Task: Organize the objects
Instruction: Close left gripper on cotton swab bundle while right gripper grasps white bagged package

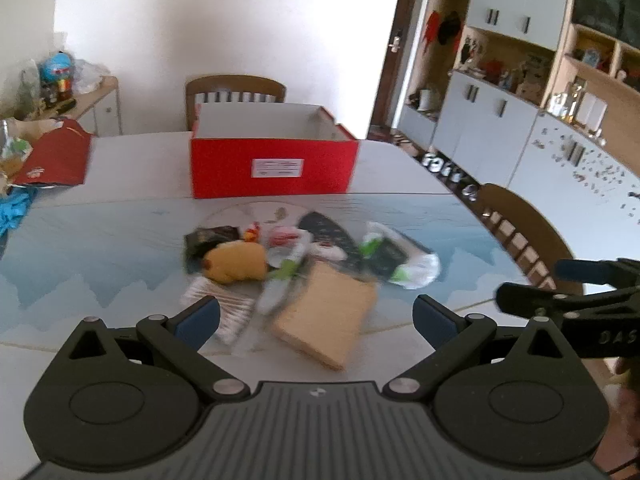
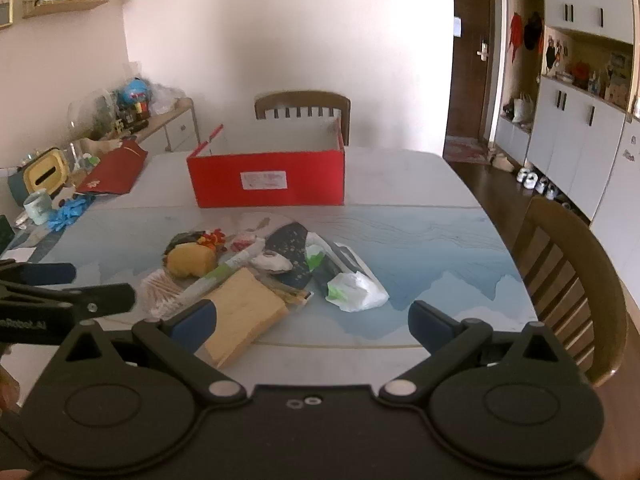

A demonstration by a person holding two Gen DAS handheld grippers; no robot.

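Both tools hover spread wide and empty: the left tool and right tool. The clutter pile lies just ahead on the desk, the red box beyond. Best approach: descend squarely over the nearest tan block, gripping its edges.

Black grippers, blue-padded jaws.

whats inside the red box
Only the upper white inner walls of the red box show. Its red front wall hides the floor and anything lying in it, so its contents cannot be told. Nothing sticks up above the rim.
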